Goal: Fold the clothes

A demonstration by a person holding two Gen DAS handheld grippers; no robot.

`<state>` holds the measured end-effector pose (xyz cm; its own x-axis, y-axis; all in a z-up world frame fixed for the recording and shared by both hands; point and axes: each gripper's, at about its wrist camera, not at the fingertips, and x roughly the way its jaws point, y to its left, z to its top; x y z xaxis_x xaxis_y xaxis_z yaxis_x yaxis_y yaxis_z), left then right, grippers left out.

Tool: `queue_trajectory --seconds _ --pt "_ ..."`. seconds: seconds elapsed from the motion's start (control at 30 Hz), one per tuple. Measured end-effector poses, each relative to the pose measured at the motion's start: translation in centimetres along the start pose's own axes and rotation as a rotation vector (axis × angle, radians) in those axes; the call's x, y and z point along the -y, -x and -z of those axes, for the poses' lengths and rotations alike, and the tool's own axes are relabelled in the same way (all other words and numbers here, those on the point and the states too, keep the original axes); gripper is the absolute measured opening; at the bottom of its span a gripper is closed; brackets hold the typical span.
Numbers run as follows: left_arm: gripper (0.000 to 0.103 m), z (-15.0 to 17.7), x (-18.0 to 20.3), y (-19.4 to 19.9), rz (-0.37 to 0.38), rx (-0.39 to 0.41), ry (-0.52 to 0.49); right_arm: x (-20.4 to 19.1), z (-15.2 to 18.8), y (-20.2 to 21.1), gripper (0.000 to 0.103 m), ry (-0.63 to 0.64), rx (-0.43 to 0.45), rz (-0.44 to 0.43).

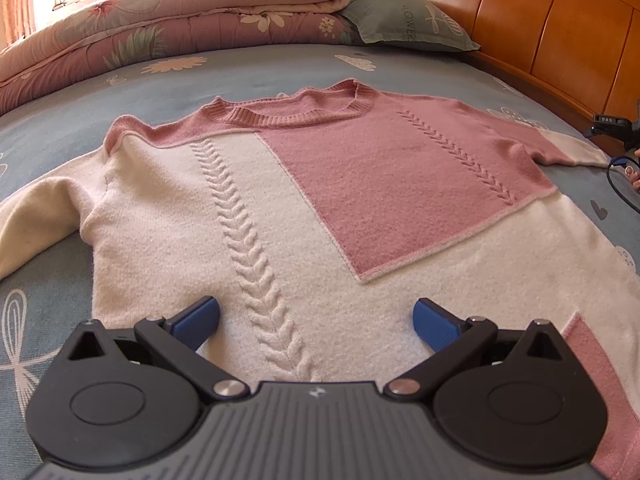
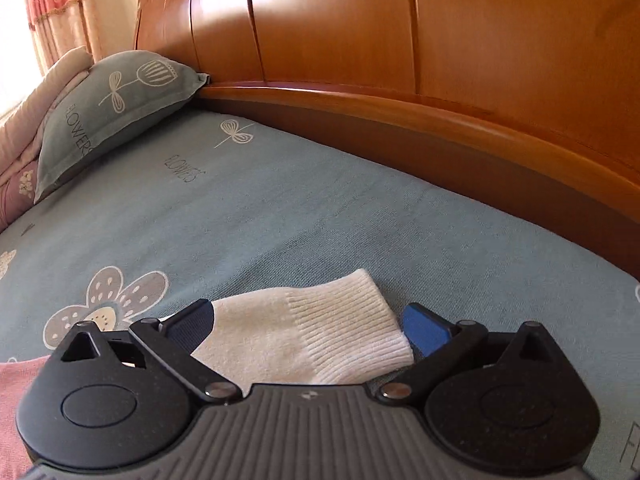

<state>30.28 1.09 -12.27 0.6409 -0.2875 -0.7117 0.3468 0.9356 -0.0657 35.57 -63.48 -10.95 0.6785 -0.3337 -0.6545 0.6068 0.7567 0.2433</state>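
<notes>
Two spread tools: left tool (image 1: 316,320) over the flat sweater (image 1: 304,200), right tool (image 2: 308,328) straddling its white cuff (image 2: 320,336).

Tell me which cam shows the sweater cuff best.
Right wrist: the white ribbed cuff fills the gap between the open right gripper fingers. Left wrist shows the sweater laid flat, with that sleeve end small at the frame edge.

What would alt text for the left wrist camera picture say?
A pink and cream knit sweater lies flat, front up, on a blue flowered bedsheet. The left gripper hovers open over its hem; a folded quilt lies behind.
</notes>
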Motion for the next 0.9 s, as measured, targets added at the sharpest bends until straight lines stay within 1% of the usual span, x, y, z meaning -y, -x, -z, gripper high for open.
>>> queue_trajectory --seconds 0.1,0.17,0.2,0.27,0.3,0.4,0.43,0.5,0.57,0.6,0.7,0.8,0.9 --pt "0.102 0.0 -0.1 0.1 0.005 -0.001 0.002 -2.0 0.6 2.0 0.103 -0.027 -0.086 -0.129" --pt "0.102 0.0 -0.1 0.2 0.009 -0.006 0.009 -5.1 1.2 3.8 0.103 0.02 -0.14 -0.199" --pt "0.102 0.0 -0.2 0.2 0.012 -0.008 0.012 -6.9 1.7 4.9 0.103 0.061 -0.16 -0.231" --pt "0.102 0.0 -0.3 0.3 0.02 -0.008 0.018 -11.3 3.2 7.5 0.103 0.18 -0.211 -0.304" --pt "0.102 0.0 -0.4 0.3 0.025 -0.009 0.019 -13.5 4.4 8.8 0.103 0.238 -0.256 -0.334" --pt "0.102 0.1 -0.8 0.5 0.044 -0.004 0.036 -19.2 10.1 12.6 0.103 0.417 -0.361 -0.461" --pt "0.102 0.1 -1.0 0.5 0.053 0.0 0.049 -20.5 12.0 13.6 0.103 0.472 -0.366 -0.479" --pt "0.102 0.1 -1.3 0.6 0.068 0.004 0.062 -23.7 16.9 16.2 0.103 0.628 -0.345 -0.481" --pt "0.102 0.2 -1.5 0.8 0.079 0.007 0.066 -25.5 21.1 17.5 0.103 0.743 -0.315 -0.464" --pt "0.102 0.3 -1.5 0.8 0.076 0.006 0.061 -26.2 22.9 17.6 0.103 0.78 -0.323 -0.446" --pt "0.102 0.4 -1.5 1.0 0.074 0.006 0.066 -26.3 26.5 17.8 0.103 0.81 -0.26 -0.387" --pt "0.102 0.7 -1.7 1.2 0.081 0.018 0.075 -24.9 26.7 17.8 0.103 0.721 -0.227 -0.394" --pt "0.102 0.8 -1.5 1.3 0.074 0.023 0.079 -23.9 27.1 17.9 0.103 0.713 -0.18 -0.409"
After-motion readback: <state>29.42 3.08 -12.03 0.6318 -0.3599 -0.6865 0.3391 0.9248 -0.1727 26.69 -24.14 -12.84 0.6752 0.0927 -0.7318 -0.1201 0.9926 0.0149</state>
